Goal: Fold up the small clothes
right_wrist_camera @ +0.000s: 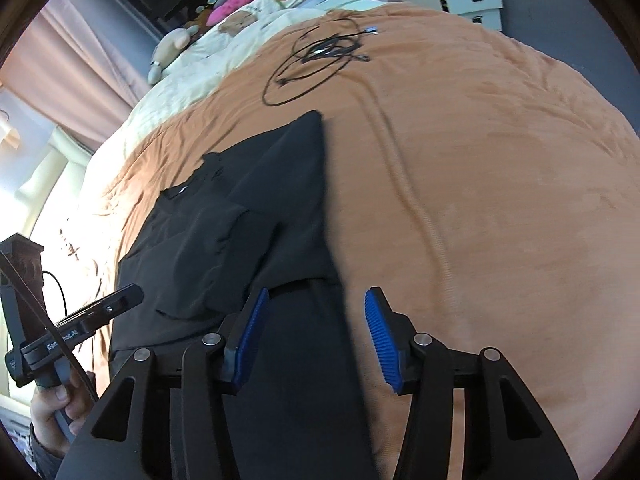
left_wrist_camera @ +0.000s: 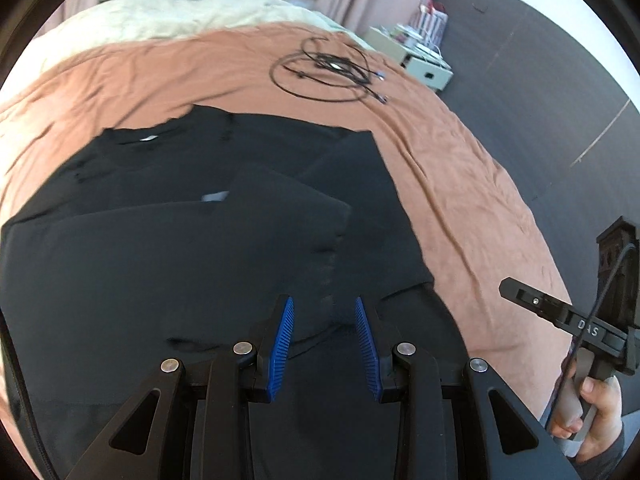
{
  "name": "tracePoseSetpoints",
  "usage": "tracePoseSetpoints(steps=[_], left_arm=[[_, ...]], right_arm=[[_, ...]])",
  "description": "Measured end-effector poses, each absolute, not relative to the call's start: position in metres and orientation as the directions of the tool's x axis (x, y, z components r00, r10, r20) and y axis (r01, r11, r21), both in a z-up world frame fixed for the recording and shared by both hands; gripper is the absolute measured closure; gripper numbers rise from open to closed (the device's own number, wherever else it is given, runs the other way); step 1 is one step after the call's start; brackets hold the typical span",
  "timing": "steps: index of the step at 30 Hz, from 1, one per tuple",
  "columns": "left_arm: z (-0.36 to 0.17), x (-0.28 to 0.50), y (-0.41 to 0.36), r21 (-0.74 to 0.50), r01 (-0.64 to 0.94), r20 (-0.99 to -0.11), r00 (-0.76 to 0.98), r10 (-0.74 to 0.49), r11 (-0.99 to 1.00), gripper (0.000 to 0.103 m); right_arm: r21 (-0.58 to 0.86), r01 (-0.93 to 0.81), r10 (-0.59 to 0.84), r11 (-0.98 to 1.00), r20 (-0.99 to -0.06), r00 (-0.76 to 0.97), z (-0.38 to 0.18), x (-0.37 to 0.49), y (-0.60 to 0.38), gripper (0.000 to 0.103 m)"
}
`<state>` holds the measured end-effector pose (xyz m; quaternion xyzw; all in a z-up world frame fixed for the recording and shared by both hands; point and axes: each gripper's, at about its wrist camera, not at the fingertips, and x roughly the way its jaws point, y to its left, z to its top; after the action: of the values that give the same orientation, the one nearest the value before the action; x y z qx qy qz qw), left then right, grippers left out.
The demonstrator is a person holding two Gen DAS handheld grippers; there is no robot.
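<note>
I see a black shirt (left_wrist_camera: 168,208) lying on the brown blanket (left_wrist_camera: 460,168) of a bed. It is partly folded. One side is laid over the middle, and a sleeve (left_wrist_camera: 280,196) is turned in on top. The neck with its little white tag (left_wrist_camera: 149,138) points away from me.

My left claw (left_wrist_camera: 325,340) hangs just over the near part of the shirt. Its blue pads (left_wrist_camera: 283,344) are apart and hold nothing. My right claw (right_wrist_camera: 314,340) is open too, and empty. It sits over the right edge of the shirt (right_wrist_camera: 320,208), with one pad over the black cloth and the other over the blanket.

I think the shirt is light, soft and floppy. It will bend and sag wherever I lift it, and it will not break. It may slip a bit on the fuzzy blanket, and the folded layers may slide apart if I pull fast. So I think I should pinch the near bottom edge at both corners, one claw on each, and grab all the layers together. Then I can lift it a little and carry it toward the neck.

A loop of black cable (left_wrist_camera: 324,72) lies farther up the bed, well apart from the shirt. A cream quilt (left_wrist_camera: 160,20) is past that.
</note>
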<state>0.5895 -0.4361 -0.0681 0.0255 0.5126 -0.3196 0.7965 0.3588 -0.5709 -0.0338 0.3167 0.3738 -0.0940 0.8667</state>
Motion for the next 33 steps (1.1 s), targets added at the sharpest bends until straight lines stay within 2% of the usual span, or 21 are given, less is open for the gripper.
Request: tracePoseSetpoints(steps=[7,8,9,11,20,23,25,26,29,33], left_arm=[[-0.097,0.596,-0.495,-0.259,0.580,-0.864,0.219,-0.454,0.772,0.069],[-0.102,0.597,-0.502,-0.253,0.586,-0.869,0.213,-0.447,0.770,0.066],[-0.106,0.598,-0.509,-0.244,0.590,-0.875,0.209,-0.437,0.770,0.057],[-0.113,0.601,-0.518,-0.219,0.594,-0.883,0.218,-0.417,0.774,0.048],[-0.136,0.622,-0.526,-0.172,0.594,-0.899,0.231,-0.372,0.786,0.048],[-0.142,0.617,-0.533,-0.119,0.619,-0.910,0.245,-0.335,0.776,0.048],[-0.144,0.617,-0.536,-0.085,0.628,-0.916,0.257,-0.309,0.774,0.059],[-0.144,0.619,-0.534,-0.068,0.615,-0.920,0.267,-0.288,0.785,0.071],[-0.141,0.627,-0.524,-0.103,0.590,-0.924,0.241,-0.297,0.801,0.085],[-0.126,0.627,-0.510,-0.103,0.601,-0.919,0.247,-0.307,0.793,0.087]], right_arm=[[0.492,0.427,0.075,0.758,-0.717,0.693,-0.056,0.355,-0.575,0.066],[0.494,0.425,0.080,0.758,-0.718,0.691,-0.059,0.356,-0.574,0.066],[0.495,0.425,0.083,0.758,-0.719,0.690,-0.062,0.358,-0.574,0.066],[0.500,0.427,0.087,0.754,-0.719,0.689,-0.067,0.363,-0.577,0.066],[0.531,0.415,0.126,0.738,-0.713,0.689,-0.088,0.374,-0.576,0.066],[0.524,0.410,0.126,0.747,-0.717,0.686,-0.093,0.381,-0.571,0.066],[0.515,0.407,0.124,0.755,-0.721,0.682,-0.094,0.386,-0.568,0.067],[0.510,0.405,0.124,0.759,-0.723,0.679,-0.094,0.389,-0.566,0.070],[0.494,0.401,0.121,0.772,-0.733,0.670,-0.095,0.398,-0.559,0.071],[0.480,0.393,0.123,0.784,-0.741,0.660,-0.098,0.410,-0.554,0.071]])
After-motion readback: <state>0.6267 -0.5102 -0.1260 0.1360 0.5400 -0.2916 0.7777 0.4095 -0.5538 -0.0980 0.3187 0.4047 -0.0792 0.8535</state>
